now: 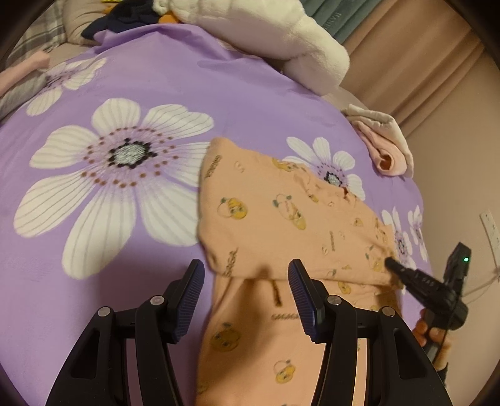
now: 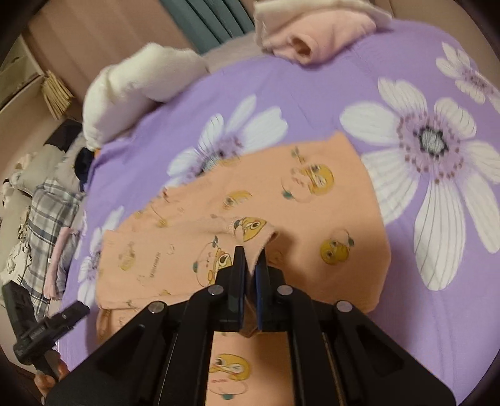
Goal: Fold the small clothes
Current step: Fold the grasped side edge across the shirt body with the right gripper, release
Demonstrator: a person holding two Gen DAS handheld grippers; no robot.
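An orange child's garment printed with yellow cartoon birds lies partly folded on a purple flowered bedspread. My left gripper is open and empty, its jaws wide apart just above the garment's near folded edge. My right gripper is shut on a raised fold of the orange garment and lifts it slightly off the layer below. The right gripper also shows in the left wrist view at the garment's right edge. The left gripper shows at the lower left of the right wrist view.
A white plush pillow lies at the far edge of the bed. A folded pink and cream garment sits at the far right. Dark clothes and plaid fabric lie beyond the bedspread. Curtains hang behind.
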